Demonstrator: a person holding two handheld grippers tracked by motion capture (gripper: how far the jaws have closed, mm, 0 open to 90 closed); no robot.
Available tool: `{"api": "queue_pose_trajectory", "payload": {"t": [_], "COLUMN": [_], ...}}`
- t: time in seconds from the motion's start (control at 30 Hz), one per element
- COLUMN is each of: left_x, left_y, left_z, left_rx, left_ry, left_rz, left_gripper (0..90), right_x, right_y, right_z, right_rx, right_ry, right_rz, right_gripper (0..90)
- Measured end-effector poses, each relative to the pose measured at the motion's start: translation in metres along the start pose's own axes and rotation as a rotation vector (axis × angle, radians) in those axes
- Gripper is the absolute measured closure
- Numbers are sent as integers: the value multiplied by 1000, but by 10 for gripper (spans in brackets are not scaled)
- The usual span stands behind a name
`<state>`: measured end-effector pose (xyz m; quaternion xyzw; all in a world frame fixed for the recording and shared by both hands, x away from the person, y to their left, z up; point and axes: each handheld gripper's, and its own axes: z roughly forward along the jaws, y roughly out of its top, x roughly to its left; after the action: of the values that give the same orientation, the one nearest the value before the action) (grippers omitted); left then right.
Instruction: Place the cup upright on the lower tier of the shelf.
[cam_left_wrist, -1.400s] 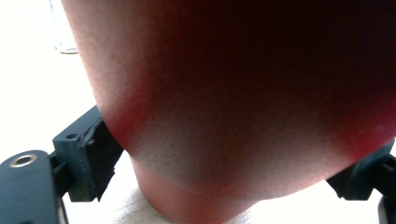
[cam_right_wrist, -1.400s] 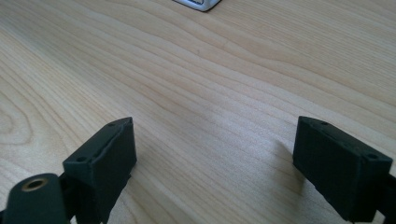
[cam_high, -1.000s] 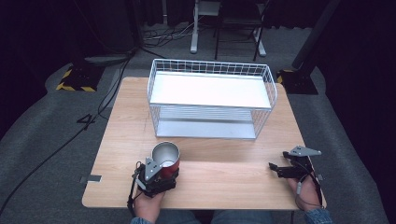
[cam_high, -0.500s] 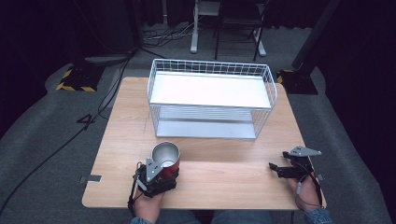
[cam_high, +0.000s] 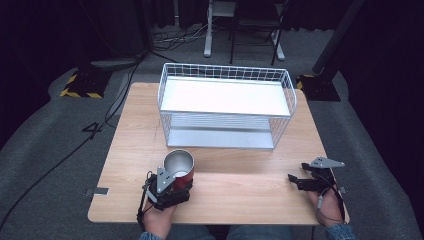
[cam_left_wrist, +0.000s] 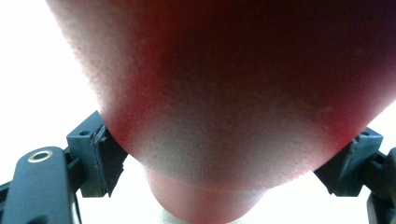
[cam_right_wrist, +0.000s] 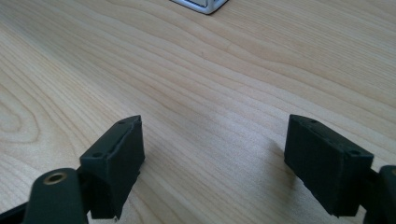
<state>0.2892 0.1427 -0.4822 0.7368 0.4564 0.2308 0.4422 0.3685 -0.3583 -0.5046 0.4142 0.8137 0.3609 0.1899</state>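
Red-walled steel cup held in the left gripper, near-left on the table.

Black jaws of the left gripper press on either side of the round red metal cup with a bare steel inside, which stands upright on the pale wooden table, just near of the white wire two-tier basket shelf. Far off at the near-right edge, the right gripper rests with jaws spread wide over bare wood, holding nothing. The cup looks rigid, light and probably smooth, so a squeeze low across its curved wall seems safest against slipping.
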Motion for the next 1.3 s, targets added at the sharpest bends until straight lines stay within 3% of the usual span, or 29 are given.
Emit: {"api": "queue_pose_trajectory", "payload": {"t": [0.2,0.7,1.0,1.3], "left_x": [-1,-9,-19,-24], "left_y": [13,45,69,81], "left_z": [-3,7,24,46], "left_rx": [-5,-31,-55,-57], "left_ry": [-15,-77,-111,-109], "left_rz": [34,55,91,107], "left_gripper": [169,169,169,169], "right_x": [0,0,0,0], "right_y": [0,0,0,0], "right_z": [0,0,0,0], "right_rx": [0,0,0,0], "right_ry": [-3,-3,-3,-3], "right_rz": [5,6,6,6], "right_gripper": [206,206,207,206]}}
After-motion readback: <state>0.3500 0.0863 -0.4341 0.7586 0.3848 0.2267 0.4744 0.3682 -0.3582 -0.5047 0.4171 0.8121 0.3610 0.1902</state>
